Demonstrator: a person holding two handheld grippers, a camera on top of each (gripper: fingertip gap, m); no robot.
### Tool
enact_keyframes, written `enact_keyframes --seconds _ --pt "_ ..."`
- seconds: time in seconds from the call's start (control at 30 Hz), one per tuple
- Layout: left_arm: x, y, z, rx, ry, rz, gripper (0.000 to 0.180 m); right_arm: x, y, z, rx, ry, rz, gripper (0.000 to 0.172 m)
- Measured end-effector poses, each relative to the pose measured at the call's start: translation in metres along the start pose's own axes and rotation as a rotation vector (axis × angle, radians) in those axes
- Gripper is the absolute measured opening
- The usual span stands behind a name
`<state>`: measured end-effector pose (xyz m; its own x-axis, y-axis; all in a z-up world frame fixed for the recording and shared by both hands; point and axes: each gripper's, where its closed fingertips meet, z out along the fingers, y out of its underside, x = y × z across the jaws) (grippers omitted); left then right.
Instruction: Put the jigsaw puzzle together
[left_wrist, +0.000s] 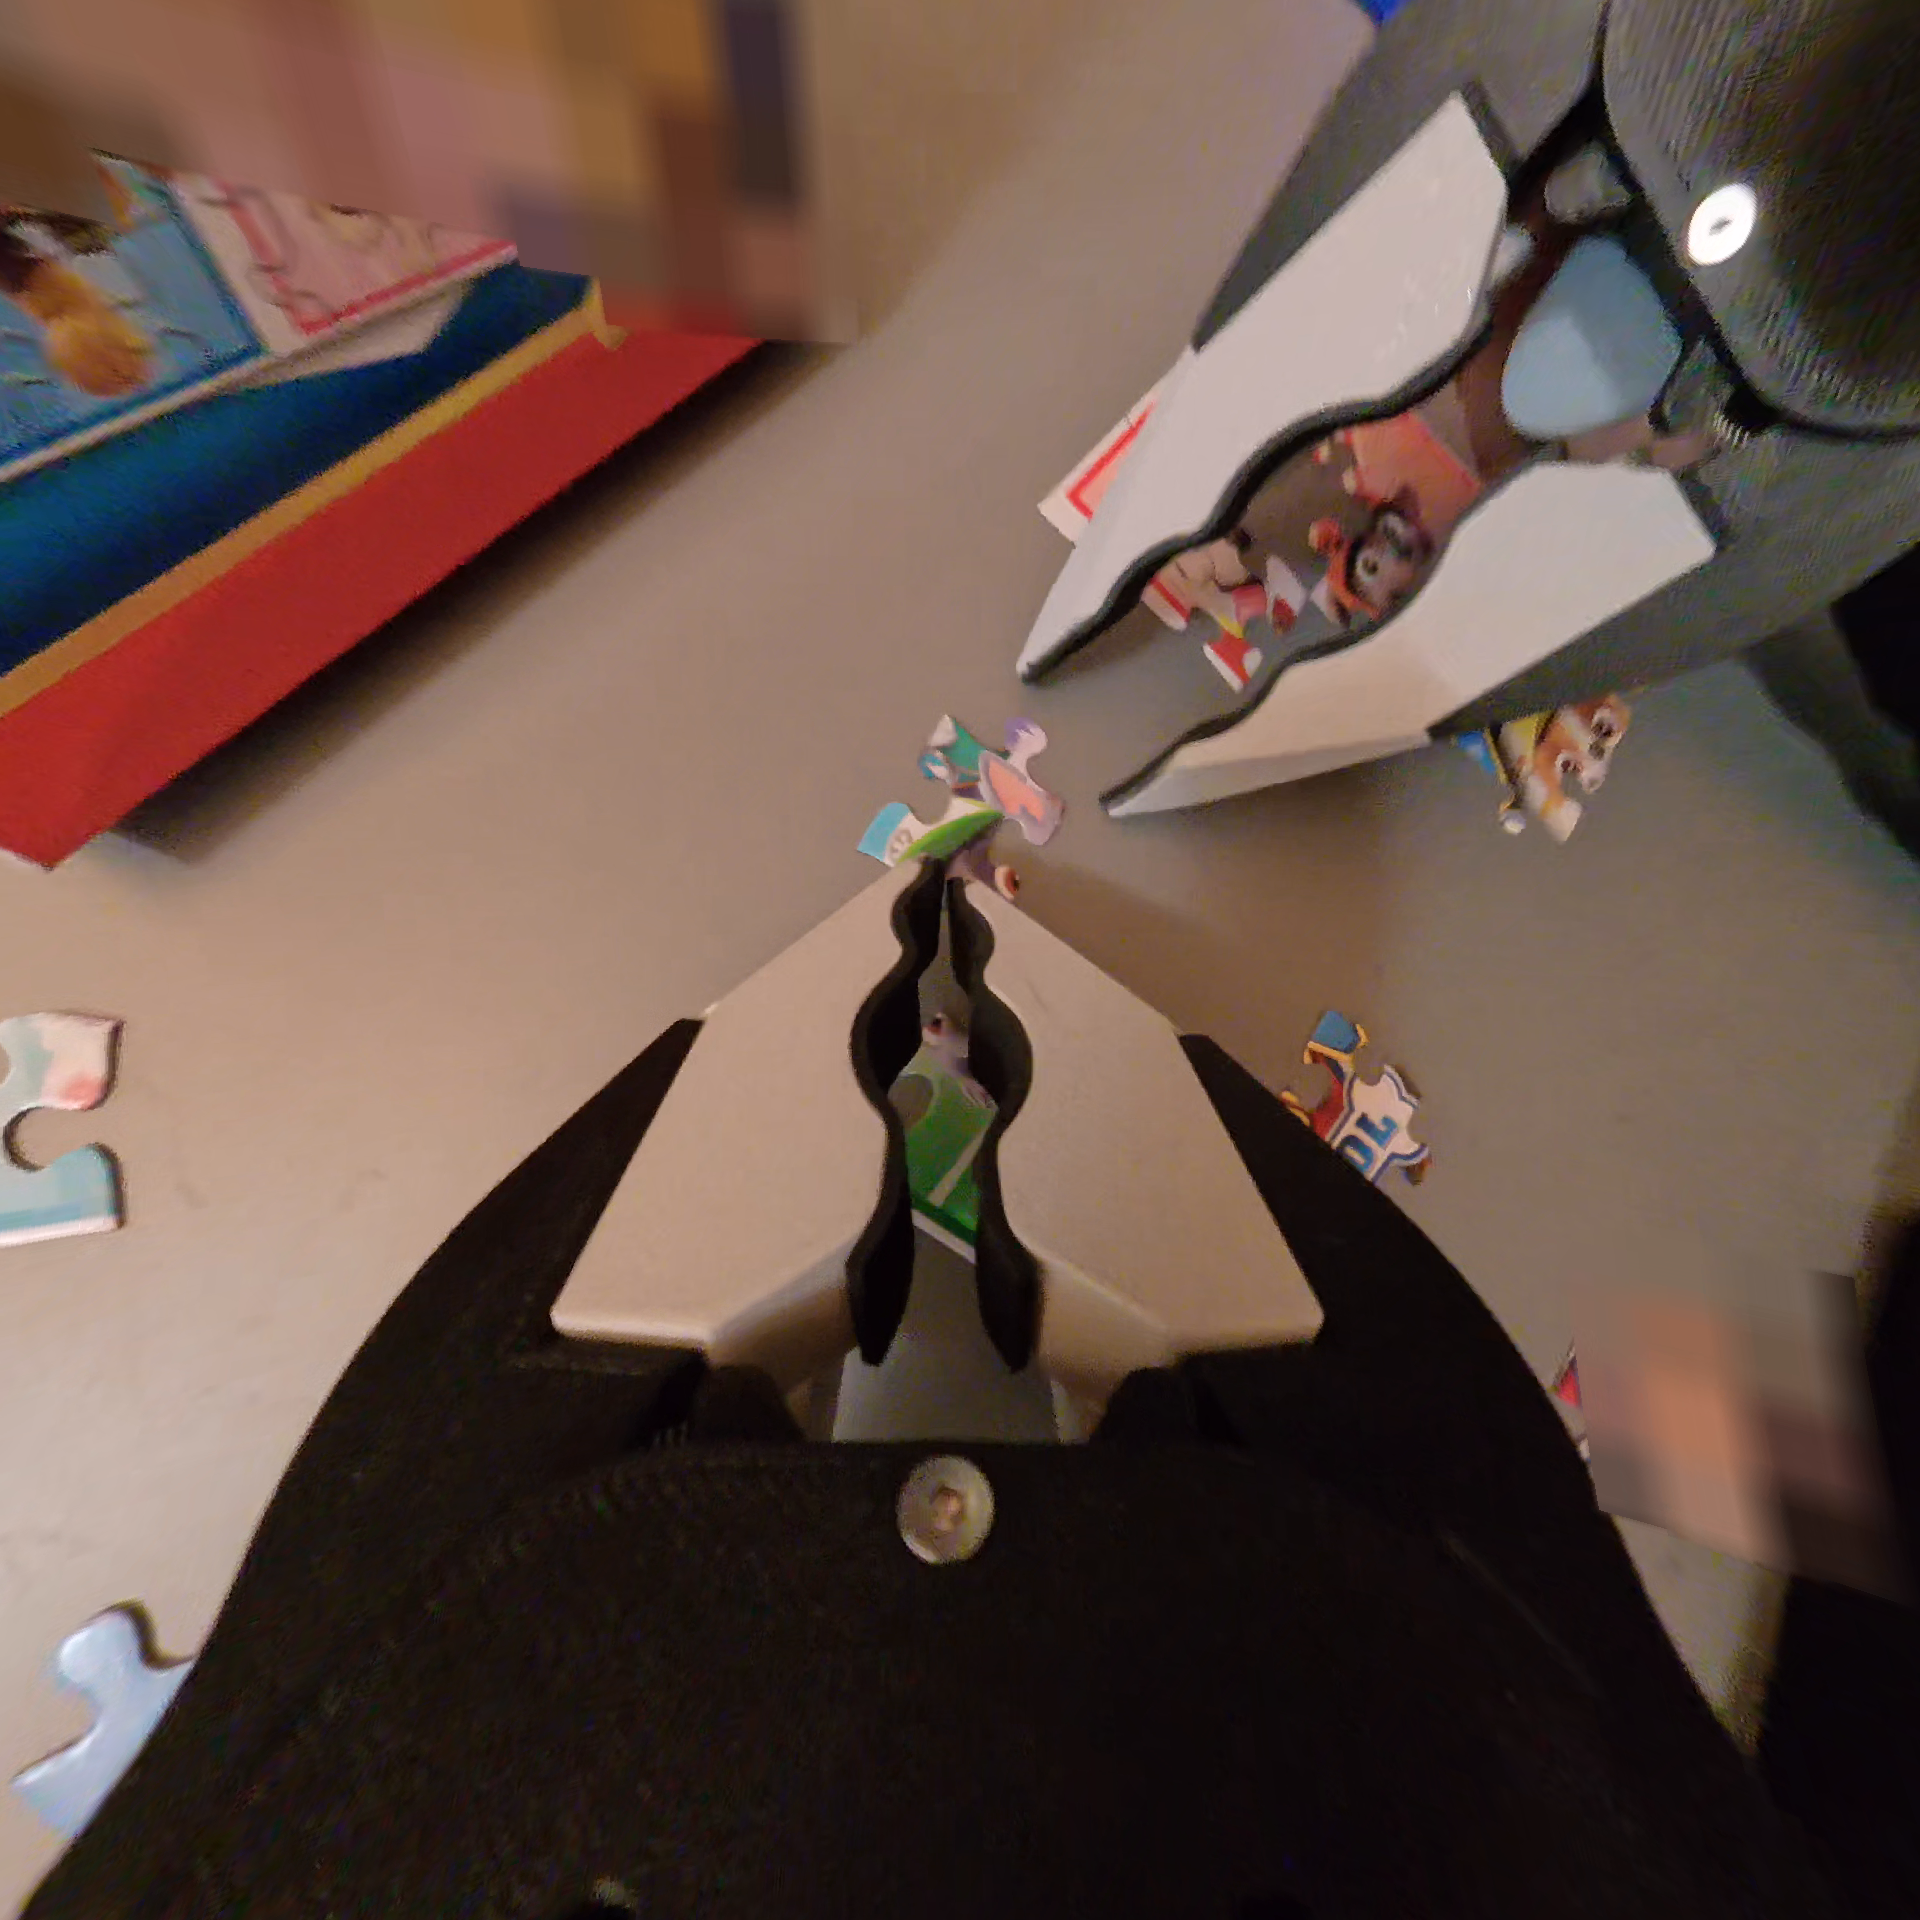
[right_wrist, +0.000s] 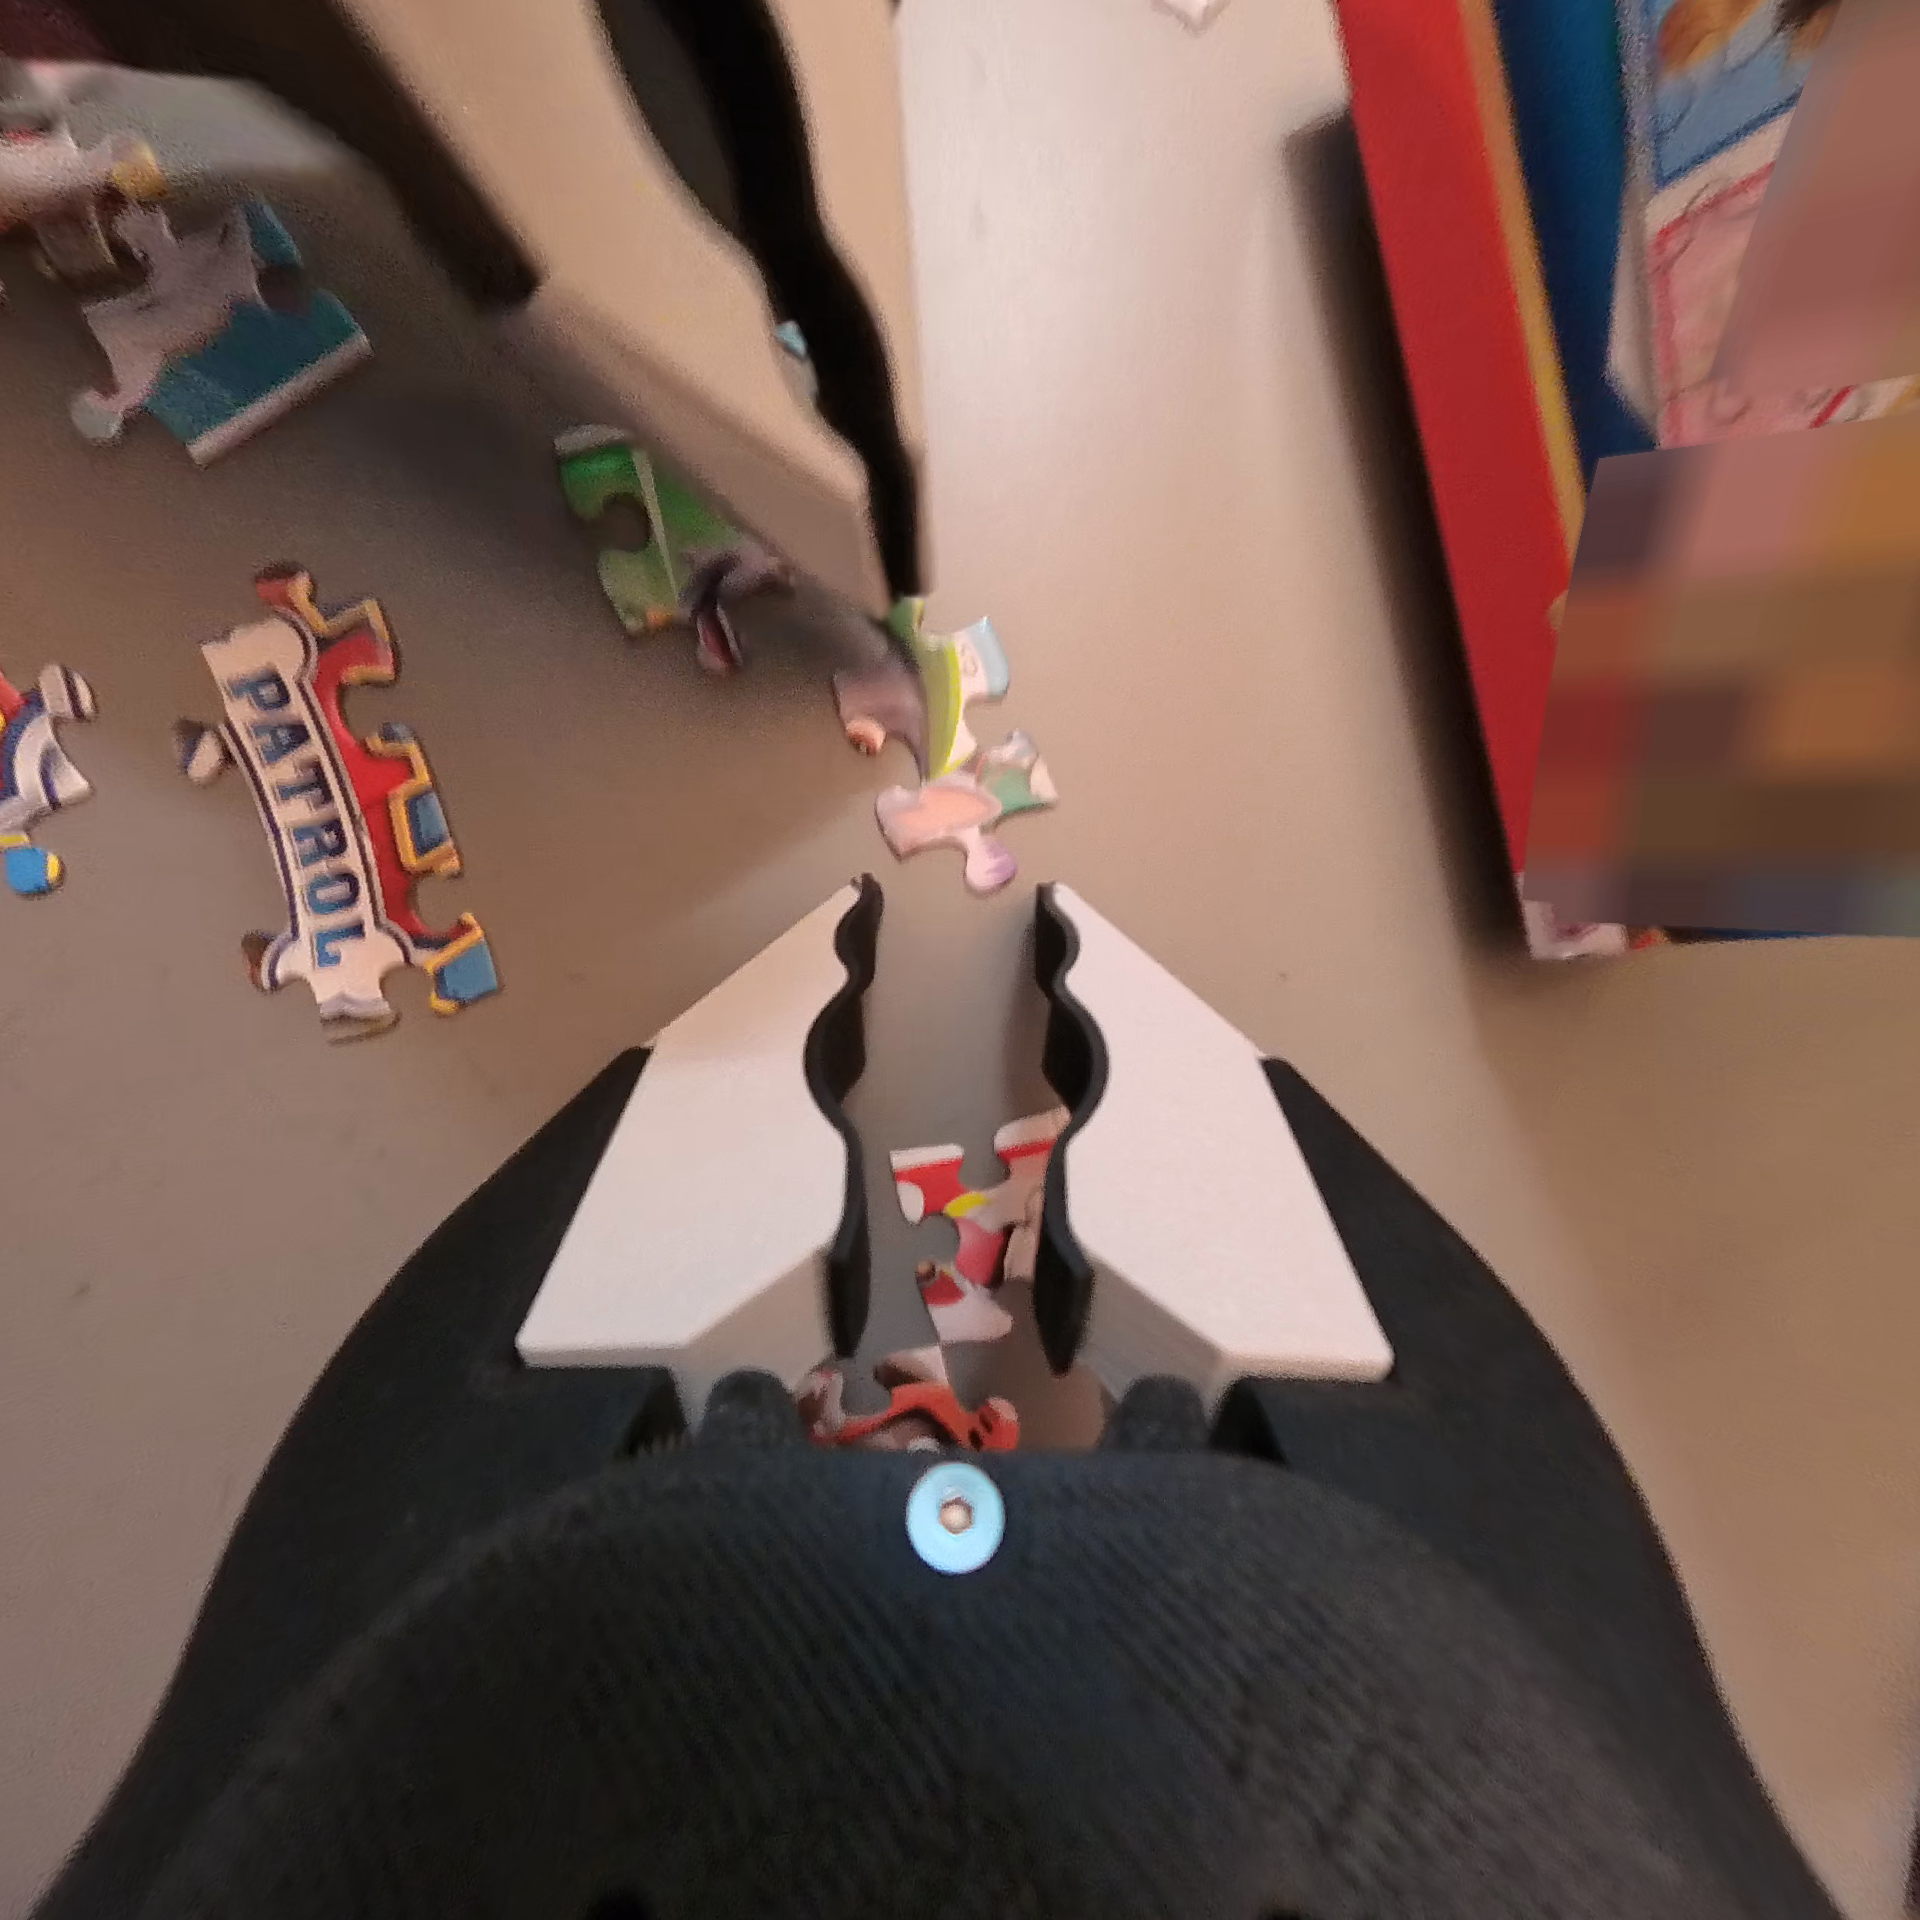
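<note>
Left wrist view: left gripper (left_wrist: 940, 883) pinching a green-and-blue puzzle piece (left_wrist: 920, 831) at its tips, above the grey table (left_wrist: 520, 935); pink puzzle piece (left_wrist: 997, 774) joined beyond.

Right wrist view: right gripper (right_wrist: 951, 899) spread, bare, just short of the pink piece; red box (right_wrist: 1455, 416) at right.

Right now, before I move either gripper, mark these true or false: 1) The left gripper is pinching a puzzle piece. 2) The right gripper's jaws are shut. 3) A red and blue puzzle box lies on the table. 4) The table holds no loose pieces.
1) True: the left gripper is closed on a pair of joined puzzle pieces.
2) False: the right gripper stands open, gripping nothing.
3) True: the puzzle box lies flat on the table.
4) False: loose pieces lie around, such as a red and white piece.
</note>
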<state>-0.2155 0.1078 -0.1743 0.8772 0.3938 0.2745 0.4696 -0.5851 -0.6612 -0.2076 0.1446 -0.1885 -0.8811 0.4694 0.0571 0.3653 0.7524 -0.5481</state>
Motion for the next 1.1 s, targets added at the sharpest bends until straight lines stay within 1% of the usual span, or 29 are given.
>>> enact_keyframes --seconds 0.1,0.23,0.53,0.7,0.83,0.97,1.1 --pt "-0.014 -0.006 -0.009 0.048 -0.020 -0.058 0.000 -0.001 -0.011 0.003 0.040 -0.021 0.008 0.035" --pt "-0.025 -0.001 -0.013 0.046 -0.051 -0.075 0.000 -0.001 -0.013 0.013 0.026 -0.041 -0.006 0.041" --pt "-0.025 0.007 -0.016 0.025 -0.060 -0.050 0.000 -0.003 -0.010 0.011 0.037 -0.056 0.019 0.035" --pt "-0.019 0.009 -0.020 0.026 -0.053 -0.036 0.000 -0.004 -0.008 0.010 0.036 -0.066 0.004 0.032" --pt "-0.015 0.016 -0.025 0.012 -0.064 -0.019 0.000 0.000 -0.005 0.008 0.025 -0.080 -0.011 0.032" --pt "-0.012 0.022 -0.036 0.027 -0.068 -0.036 0.000 0.000 -0.002 0.006 0.015 -0.089 -0.027 0.032" --pt "-0.014 0.022 -0.058 0.081 -0.074 -0.090 0.000 -0.001 0.000 0.005 0.007 -0.093 -0.040 0.032"
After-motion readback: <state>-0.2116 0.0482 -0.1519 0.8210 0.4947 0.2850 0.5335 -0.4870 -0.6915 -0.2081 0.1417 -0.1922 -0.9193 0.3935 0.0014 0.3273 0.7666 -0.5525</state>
